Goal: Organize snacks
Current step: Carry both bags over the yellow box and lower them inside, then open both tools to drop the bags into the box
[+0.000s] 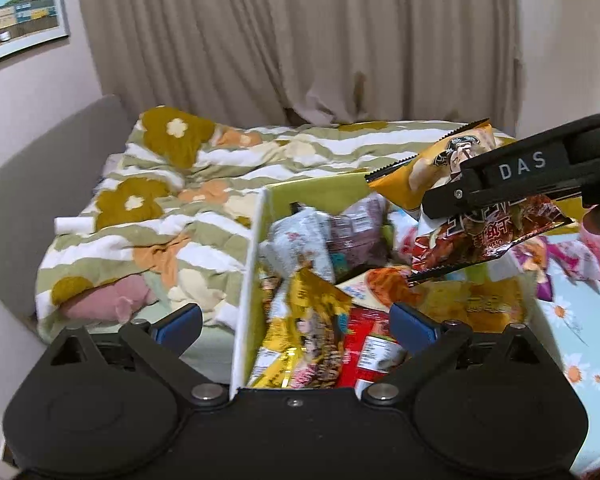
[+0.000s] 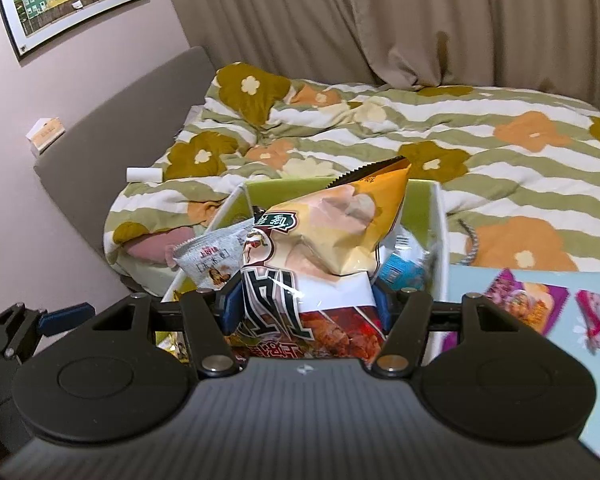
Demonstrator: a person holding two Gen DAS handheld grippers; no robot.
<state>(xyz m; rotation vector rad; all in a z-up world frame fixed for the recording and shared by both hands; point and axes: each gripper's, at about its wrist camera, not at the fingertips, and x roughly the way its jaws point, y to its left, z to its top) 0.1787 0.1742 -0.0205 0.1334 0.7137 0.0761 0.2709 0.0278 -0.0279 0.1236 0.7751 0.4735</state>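
A white box with a green inside (image 1: 256, 240) stands on the bed, heaped with snack packets. My left gripper (image 1: 296, 320) hangs over its near end with its blue pads wide apart, open; a yellow packet (image 1: 300, 320) lies in the box below the gap, touching neither pad. My right gripper (image 1: 440, 200) comes in from the right above the box, shut on a yellow bag (image 1: 432, 160) and a red bag (image 1: 492, 236) held in the air. In the right wrist view the right gripper (image 2: 306, 306) has both bags between its pads, yellow bag (image 2: 340, 220) uppermost, over the box (image 2: 440, 232).
A green-and-white striped flower quilt (image 2: 420, 128) covers the bed beyond the box. Right of the box, a light-blue daisy cloth (image 2: 480, 280) carries pink and purple packets (image 2: 524, 304). A grey headboard (image 2: 112, 120) and beige curtains close off the back.
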